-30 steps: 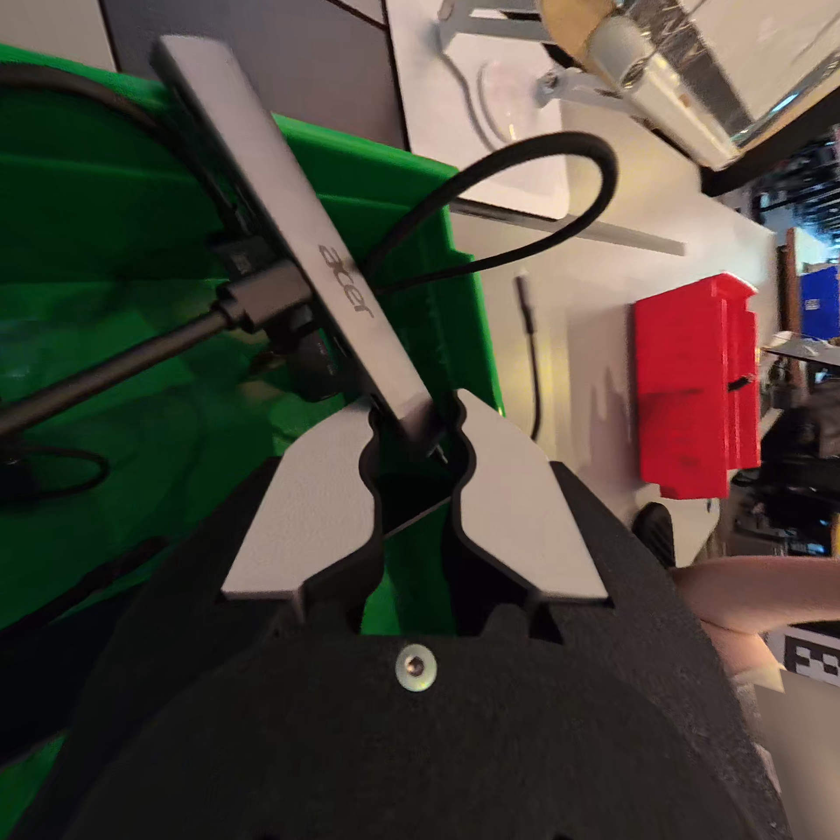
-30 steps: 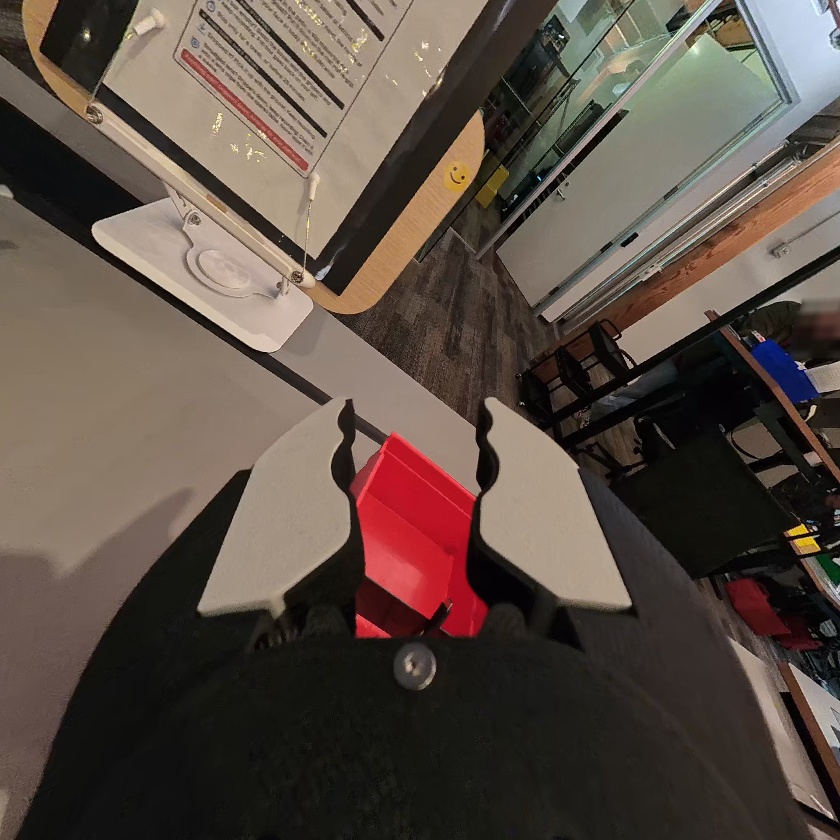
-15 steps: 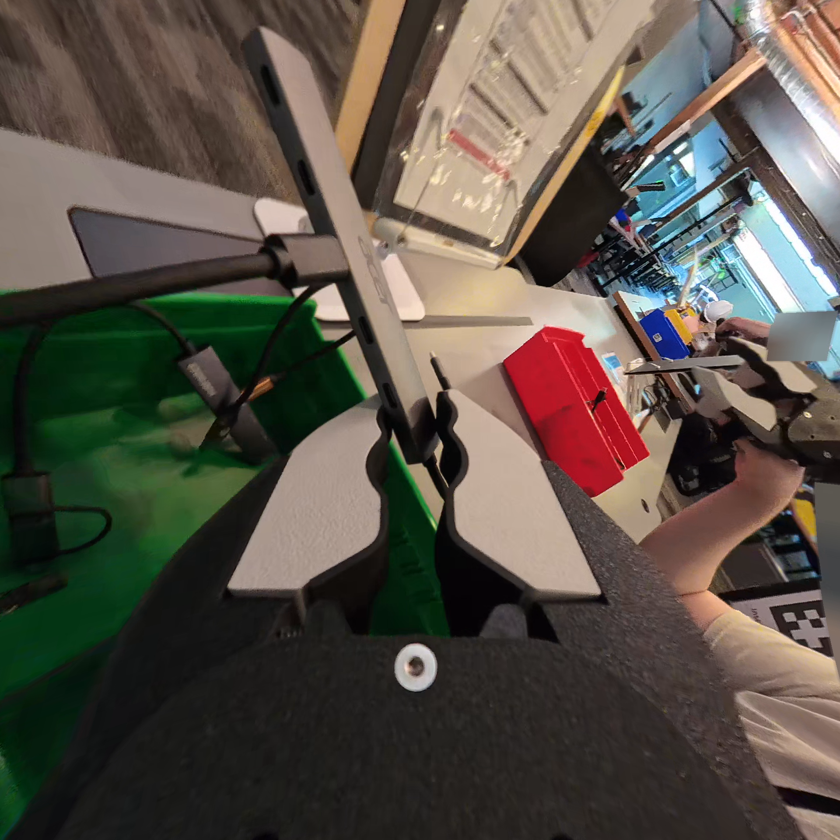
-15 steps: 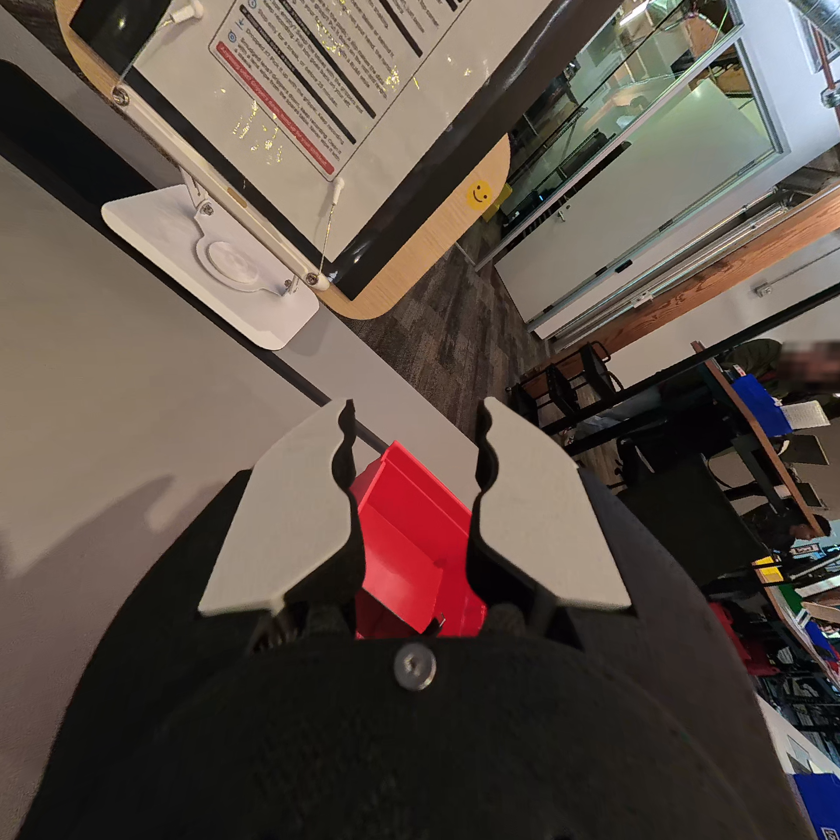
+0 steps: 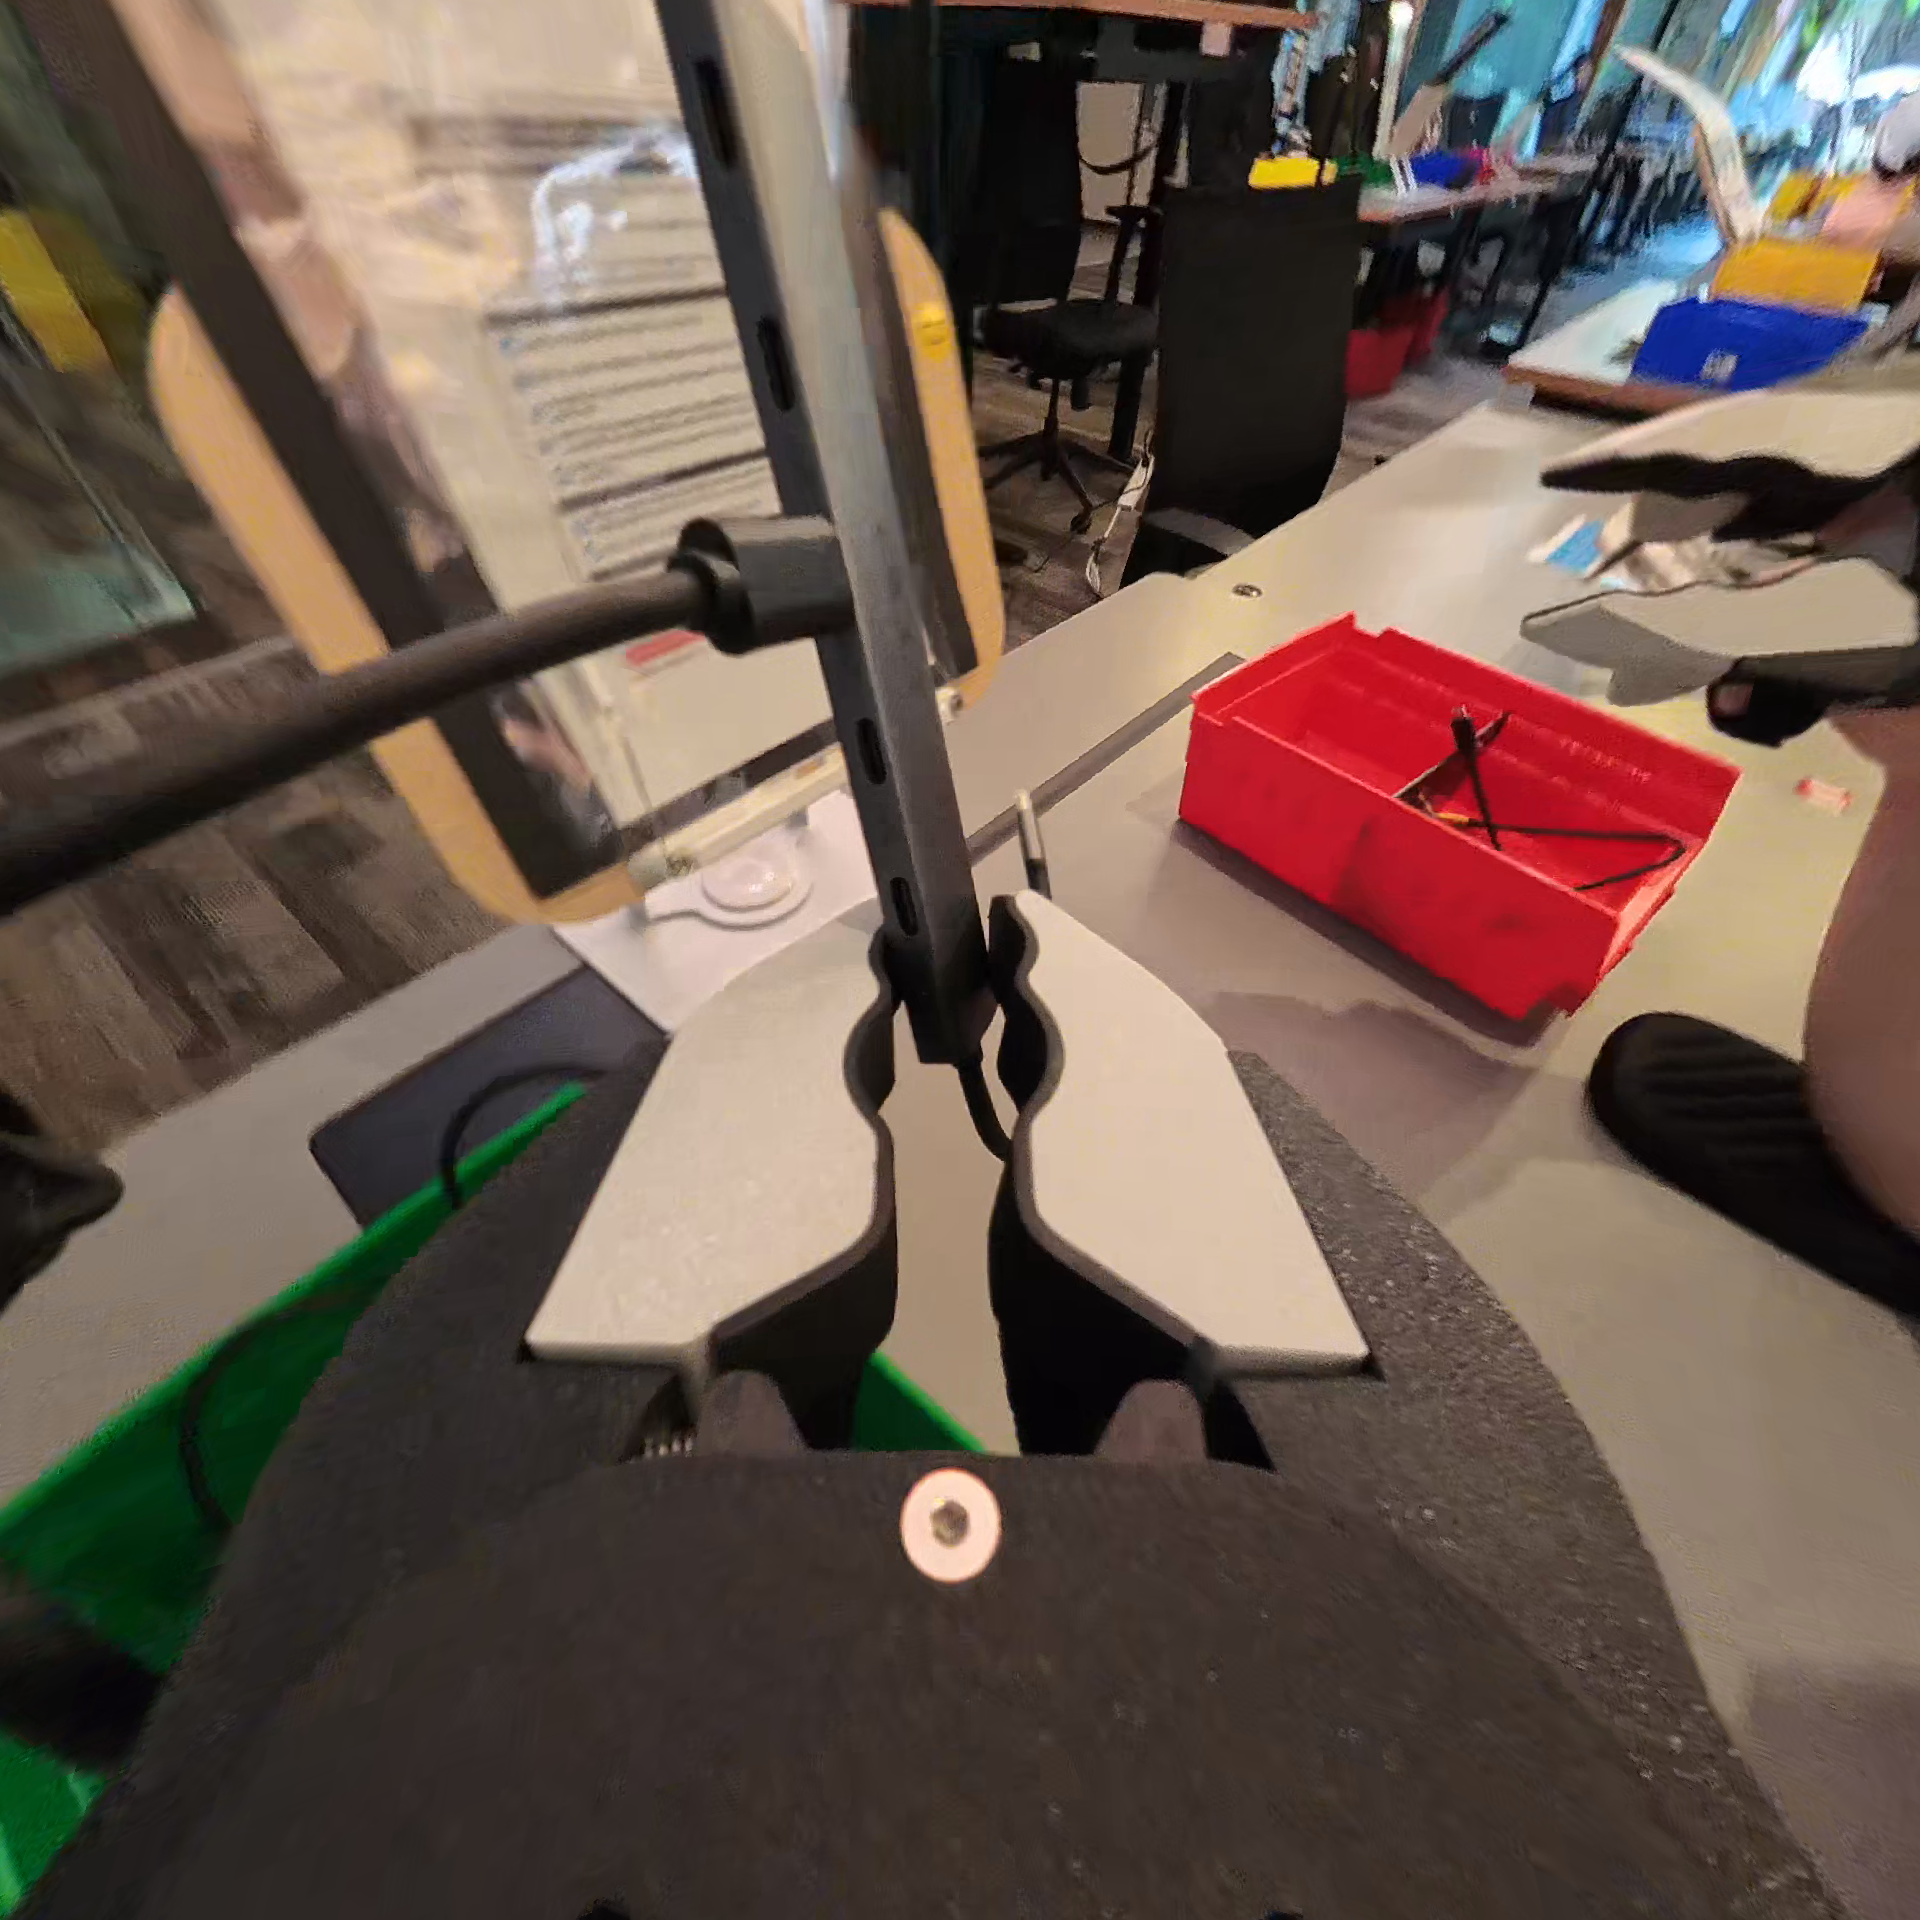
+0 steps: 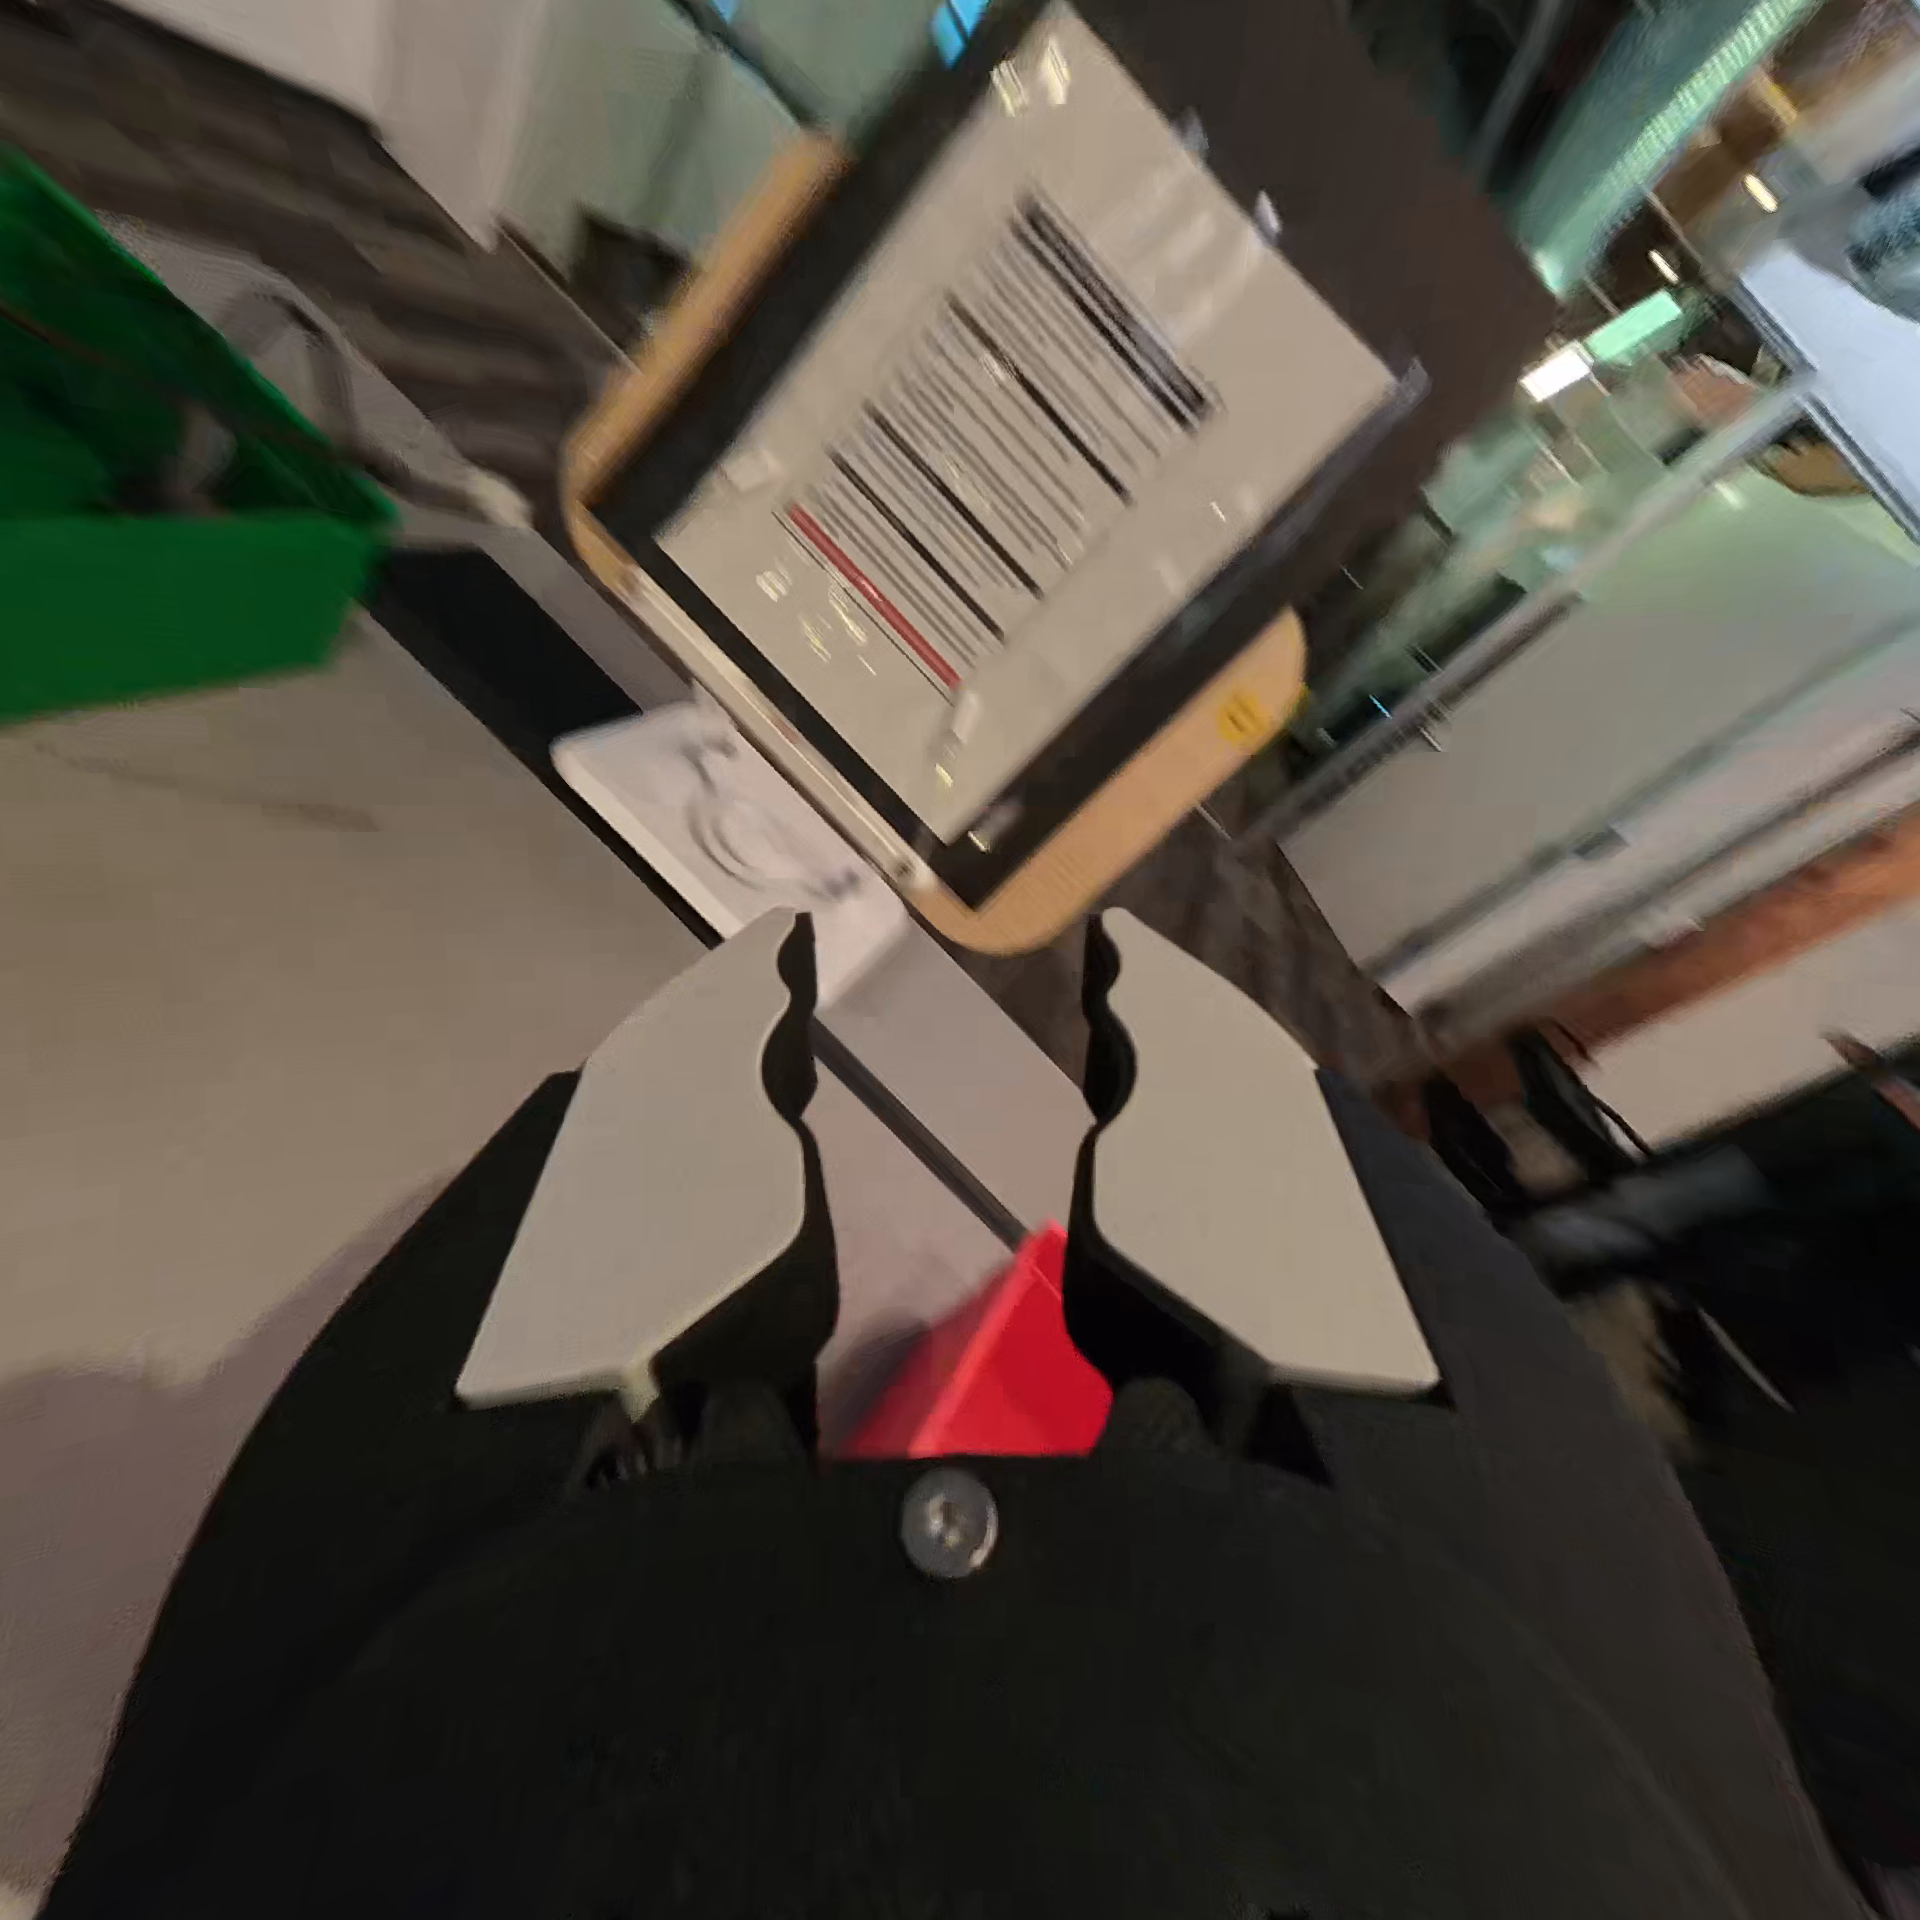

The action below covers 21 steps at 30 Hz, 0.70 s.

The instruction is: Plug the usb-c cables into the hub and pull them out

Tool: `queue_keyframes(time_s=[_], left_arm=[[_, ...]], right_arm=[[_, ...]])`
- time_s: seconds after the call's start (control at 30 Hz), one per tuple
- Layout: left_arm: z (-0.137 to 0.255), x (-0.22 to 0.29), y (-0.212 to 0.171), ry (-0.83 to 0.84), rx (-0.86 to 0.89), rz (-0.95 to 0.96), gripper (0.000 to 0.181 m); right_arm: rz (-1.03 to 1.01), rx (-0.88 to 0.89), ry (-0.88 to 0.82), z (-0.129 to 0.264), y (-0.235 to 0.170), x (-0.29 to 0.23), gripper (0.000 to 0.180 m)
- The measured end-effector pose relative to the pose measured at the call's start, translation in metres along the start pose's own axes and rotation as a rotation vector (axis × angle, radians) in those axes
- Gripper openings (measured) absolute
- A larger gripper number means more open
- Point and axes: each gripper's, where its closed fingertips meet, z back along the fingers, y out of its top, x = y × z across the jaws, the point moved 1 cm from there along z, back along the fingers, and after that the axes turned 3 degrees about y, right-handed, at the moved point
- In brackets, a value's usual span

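So far one thick cable sits plugged into the hub, which the left gripper clamps upright above the table, while the right gripper, jaws apart and empty, has thinner cables in the red bin left to fetch.

Left tongs clamped tight; right tongs gape empty.
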Motion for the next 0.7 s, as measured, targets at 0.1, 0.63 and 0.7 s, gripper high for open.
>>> queue_keyframes(time_s=[0.1, 0.63, 0.7], left_arm=[[-0.021, 0.035, 0.013, -0.015, 0.018, -0.154, 0.014], [-0.099, 0.140, -0.021, 0.066, -0.172, -0.877, 0.011], [-0.105, 0.137, -0.026, 0.133, -0.207, -0.954, 0.010]], right_arm=[[-0.025, 0.237, 0.218, 0.010, 0.034, -0.032, 0.050], [0.200, 0.483, 0.268, 0.048, 0.064, -0.052, 0.065], [0.384, 0.413, 0.194, 0.055, 0.059, -0.058, 0.064]])
